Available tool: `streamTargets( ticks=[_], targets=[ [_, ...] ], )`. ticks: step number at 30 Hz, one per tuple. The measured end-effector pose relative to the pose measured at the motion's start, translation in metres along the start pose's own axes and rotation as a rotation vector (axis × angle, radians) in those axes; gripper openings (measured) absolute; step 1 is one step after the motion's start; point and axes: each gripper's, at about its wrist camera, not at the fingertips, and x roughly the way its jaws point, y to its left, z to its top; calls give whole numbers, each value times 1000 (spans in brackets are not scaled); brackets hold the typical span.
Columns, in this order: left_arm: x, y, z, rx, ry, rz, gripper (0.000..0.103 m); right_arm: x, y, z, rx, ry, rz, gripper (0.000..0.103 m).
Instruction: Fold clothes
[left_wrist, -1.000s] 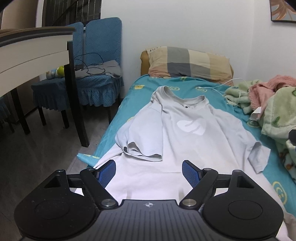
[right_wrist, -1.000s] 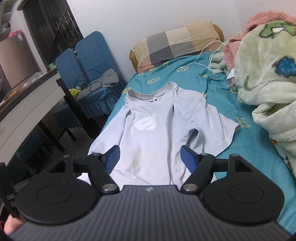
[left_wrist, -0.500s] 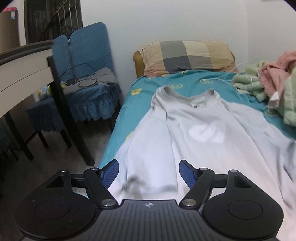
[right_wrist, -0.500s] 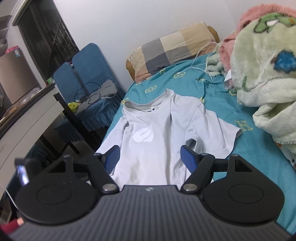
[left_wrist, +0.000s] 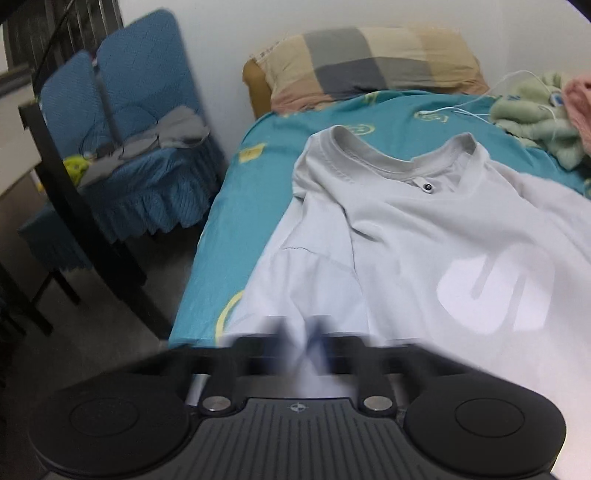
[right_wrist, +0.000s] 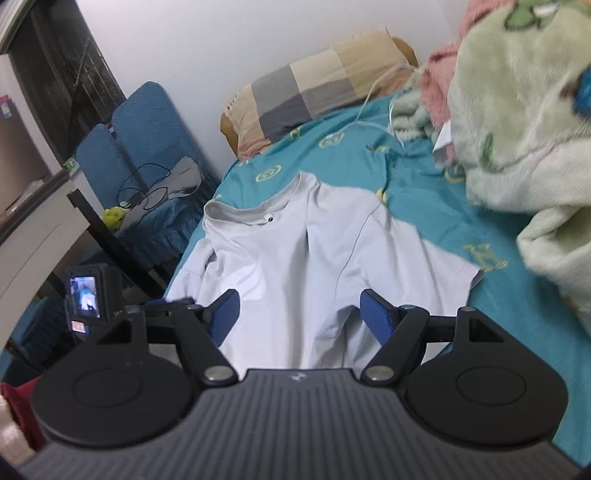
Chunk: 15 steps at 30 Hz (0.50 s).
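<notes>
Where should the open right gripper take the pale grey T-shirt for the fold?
Probably the hem edge of the spread right sleeve of the pale grey T-shirt, sleeve at. It lies flat on the teal bedsheet with free edges. Bring the right gripper in low from the bed's open right side, sliding one finger under.

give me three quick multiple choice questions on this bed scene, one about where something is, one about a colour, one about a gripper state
1. Where does the t-shirt lie?
A. on the chair
B. spread on the bed sheet
C. on the floor

2. What colour is the bed sheet?
A. teal with yellow marks
B. plain white
C. red

3. How does the right gripper stand?
A. shut on the pillow
B. shut on the shirt
C. open above the shirt

Answers: 1 B, the shirt lies flat on the sheet, collar towards the pillow. 2 A, teal cloth shows all round the shirt. 3 C, its blue pads stand wide apart with nothing pinched.
</notes>
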Motion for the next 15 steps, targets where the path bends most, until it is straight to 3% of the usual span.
streamTargets(
  ticks=[2,6,10,12,15],
  targets=[
    [-4,16,11,-65,1,-31,3,3,0,-2,13,13,21,74],
    [-8,63,42,-142,-4,-4,3,6,3,-5,15,26,29,74],
    [7,109,64,-154,-2,177,3,10,2,-4,26,34,18,74],
    [24,128,65,-188,44,293,4,12,0,-4,32,36,11,74],
    [32,151,54,-288,51,279,8,16,-1,-6,29,46,1,74]
  ],
)
